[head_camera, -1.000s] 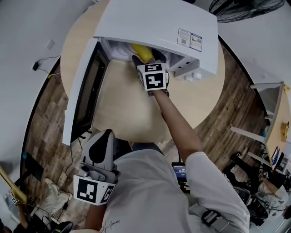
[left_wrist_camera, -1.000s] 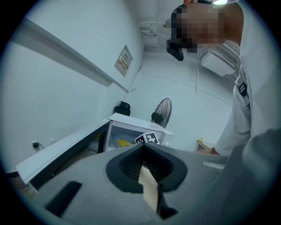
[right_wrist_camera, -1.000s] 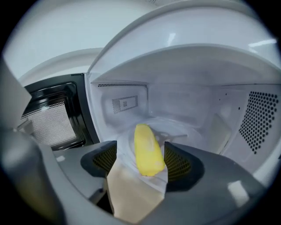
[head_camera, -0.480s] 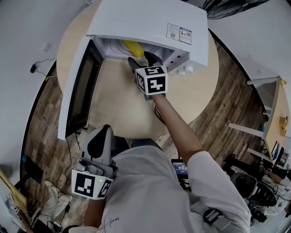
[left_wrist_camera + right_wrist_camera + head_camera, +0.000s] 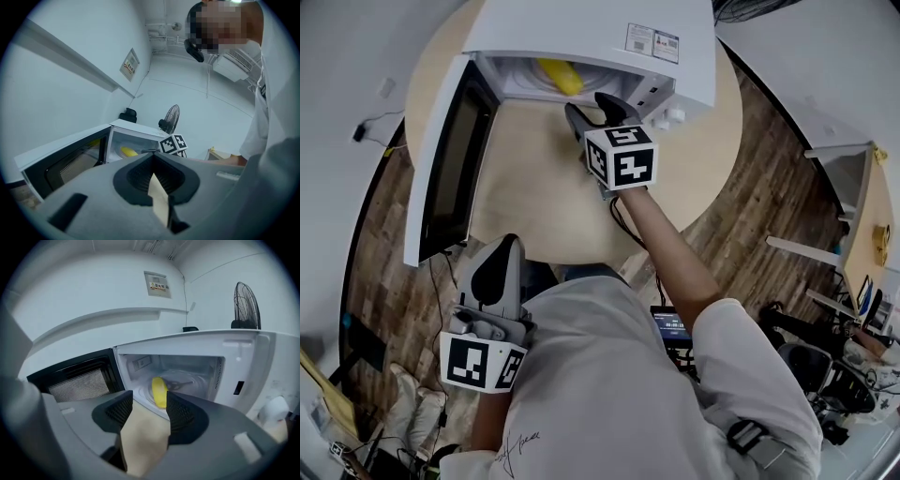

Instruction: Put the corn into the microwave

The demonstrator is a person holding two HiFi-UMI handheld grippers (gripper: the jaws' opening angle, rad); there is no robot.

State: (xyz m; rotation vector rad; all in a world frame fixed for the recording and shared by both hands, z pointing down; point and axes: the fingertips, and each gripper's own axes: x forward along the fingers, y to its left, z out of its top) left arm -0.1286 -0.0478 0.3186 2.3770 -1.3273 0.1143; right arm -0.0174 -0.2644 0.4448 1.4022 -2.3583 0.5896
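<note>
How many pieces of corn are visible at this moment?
1. The corn lies inside the open microwave, on its turntable. Part of the cavity floor is out of sight, so another could be hidden.

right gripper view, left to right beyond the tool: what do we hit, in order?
microwave door, standing open → corn, lying inside the cavity → fan at the back
</note>
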